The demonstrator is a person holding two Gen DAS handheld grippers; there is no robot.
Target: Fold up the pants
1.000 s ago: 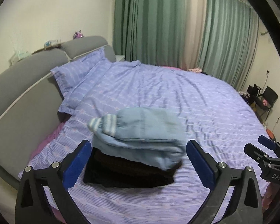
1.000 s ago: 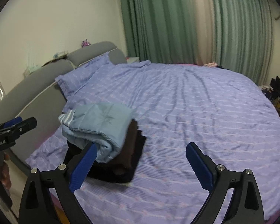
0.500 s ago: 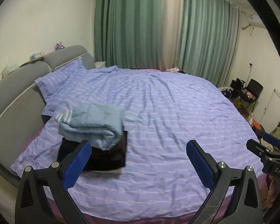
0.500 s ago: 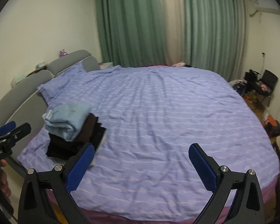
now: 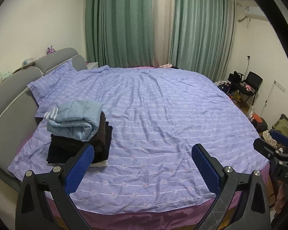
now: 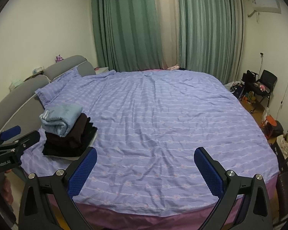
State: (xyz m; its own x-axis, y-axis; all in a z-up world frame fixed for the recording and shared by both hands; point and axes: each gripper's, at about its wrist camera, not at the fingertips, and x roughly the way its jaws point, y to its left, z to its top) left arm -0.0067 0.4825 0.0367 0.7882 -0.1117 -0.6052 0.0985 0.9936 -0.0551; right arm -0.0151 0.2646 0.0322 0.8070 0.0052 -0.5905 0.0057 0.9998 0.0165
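Left claw [image 5: 143, 163]: mine, jaws apart, holding nothing.
Right claw [image 6: 145, 165]: mine, jaws apart, holding nothing.
Folded light-blue pants [image 5: 76, 119]: atop dark folded clothes stack [image 5: 76, 147], near grey padded headboard [image 5: 9, 95].
Lilac striped bedspread [image 5: 163, 118]: bare from stack to foot edge.

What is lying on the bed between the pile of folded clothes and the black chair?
Only bare purple bedspread lies between the folded pile and the black chair; the right wrist view shows the whole stretch.
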